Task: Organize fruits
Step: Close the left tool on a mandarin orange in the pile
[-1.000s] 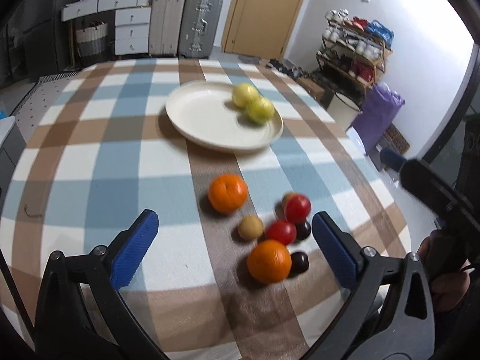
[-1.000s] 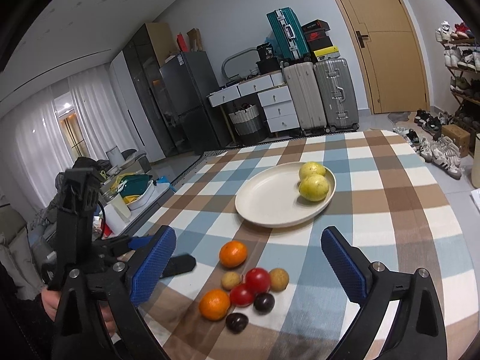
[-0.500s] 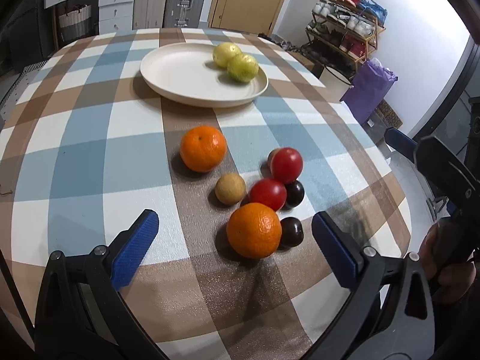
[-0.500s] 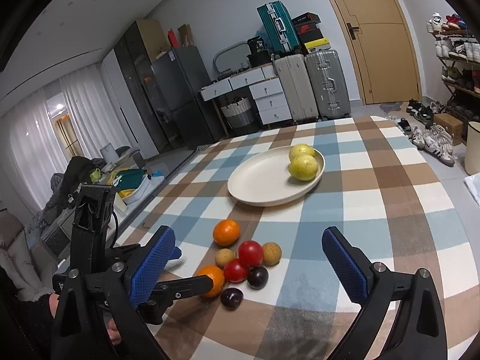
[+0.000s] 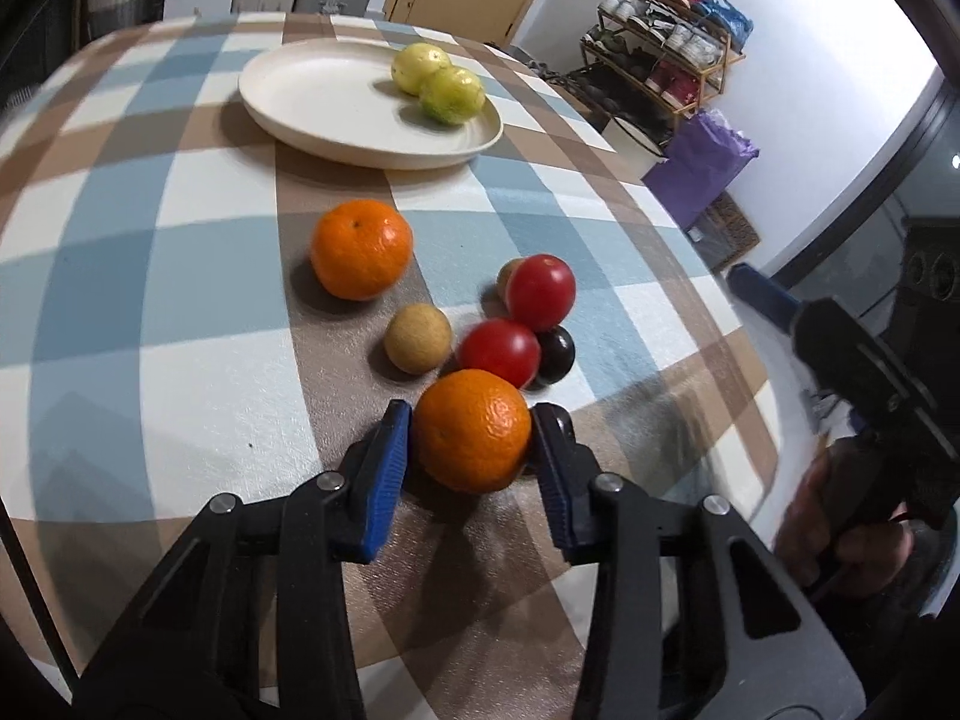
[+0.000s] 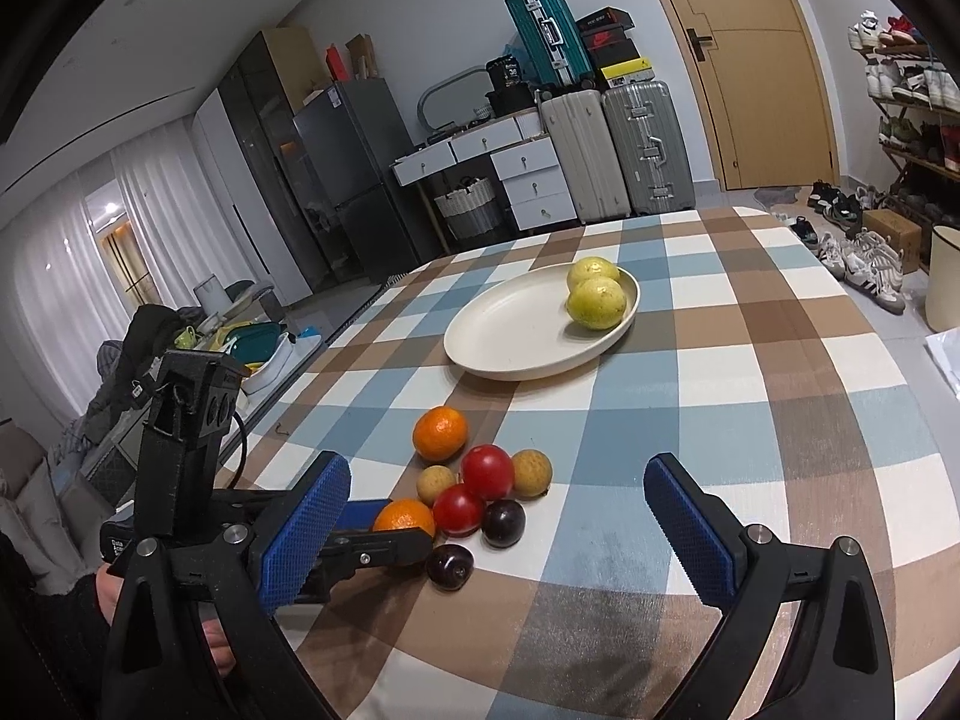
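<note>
- Counting the loose fruit on the checked tablecloth [image 6: 750,372]: two oranges, two red round fruits, two small tan fruits and two dark plum-like fruits, eight in all, bunched together near the table's front edge.
- The nearer orange [image 5: 473,429] sits on the cloth between the blue pads of the left gripper [image 5: 471,438]; its jaws have just been closing, and both pads now press against the fruit's sides.
- The second orange [image 5: 362,249] lies apart from the cluster, toward the plate.
- One red fruit [image 5: 540,291] touches a tan fruit [image 5: 509,277] behind it; the other red fruit [image 5: 499,351] sits just beside a dark fruit [image 5: 555,354] and the other tan fruit [image 5: 417,338].
- The second dark fruit [image 6: 450,566] lies nearest the table edge, just beside the left gripper's finger.
- The right gripper [image 6: 498,516] hangs over the near end of the table with its jaws wide apart and nothing between them.
- One cream plate [image 5: 312,114] stands farther back on the table; it holds two yellow-green fruits [image 5: 450,93], touching each other near its rim.
- Behind the table: three suitcases [image 6: 612,150], a white drawer unit, a grey fridge, a wooden door [image 6: 762,60] and a shoe rack [image 5: 666,54].
</note>
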A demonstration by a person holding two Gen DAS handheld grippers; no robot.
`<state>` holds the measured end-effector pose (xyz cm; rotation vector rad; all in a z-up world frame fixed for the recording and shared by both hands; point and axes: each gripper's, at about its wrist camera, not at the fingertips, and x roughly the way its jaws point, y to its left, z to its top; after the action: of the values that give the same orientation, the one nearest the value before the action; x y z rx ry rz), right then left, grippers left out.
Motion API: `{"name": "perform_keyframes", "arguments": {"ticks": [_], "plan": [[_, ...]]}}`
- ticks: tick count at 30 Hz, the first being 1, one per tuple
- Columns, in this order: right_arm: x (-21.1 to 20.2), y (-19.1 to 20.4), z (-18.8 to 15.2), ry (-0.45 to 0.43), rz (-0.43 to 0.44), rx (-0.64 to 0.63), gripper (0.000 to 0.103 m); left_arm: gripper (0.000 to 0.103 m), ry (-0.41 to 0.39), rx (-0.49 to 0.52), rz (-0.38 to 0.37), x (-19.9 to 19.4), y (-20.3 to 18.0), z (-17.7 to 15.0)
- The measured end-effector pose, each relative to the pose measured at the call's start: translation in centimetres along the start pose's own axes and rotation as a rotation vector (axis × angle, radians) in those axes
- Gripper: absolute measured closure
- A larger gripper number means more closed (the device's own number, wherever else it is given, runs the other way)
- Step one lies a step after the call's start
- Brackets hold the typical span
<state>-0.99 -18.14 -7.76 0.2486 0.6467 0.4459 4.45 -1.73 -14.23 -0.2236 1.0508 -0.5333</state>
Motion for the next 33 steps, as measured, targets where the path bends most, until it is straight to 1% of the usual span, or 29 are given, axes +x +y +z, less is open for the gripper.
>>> {"name": "perform_keyframes", "arguments": {"ticks": [4, 13, 18, 22, 33], "plan": [[0.1, 0.0, -0.2, 0.011, 0.0, 0.006, 0.003, 0.066, 0.009, -0.049, -0.044, -0.2, 1.0, 0.0], [0.4, 0.0, -0.4, 0.033, 0.013, 0.021, 0.003, 0.067, -0.018, -0.055, -0.043, -1.4, 1.6, -0.6], [0.9, 0.5, 0.0, 0.043, 0.023, 0.004, 0.003, 0.067, -0.046, -0.048, -0.026, -2.6, 1.9, -0.7], [1.8, 1.0, 0.5, 0.07, 0.028, -0.012, 0.003, 0.067, -0.072, -0.044, 0.004, -3.5, 2.5, -0.7], [6.6, 2.3, 2.1, 0.157, 0.06, -0.055, 0.003, 0.067, -0.092, -0.101, 0.032, -4.6, 6.1, -0.2]]}}
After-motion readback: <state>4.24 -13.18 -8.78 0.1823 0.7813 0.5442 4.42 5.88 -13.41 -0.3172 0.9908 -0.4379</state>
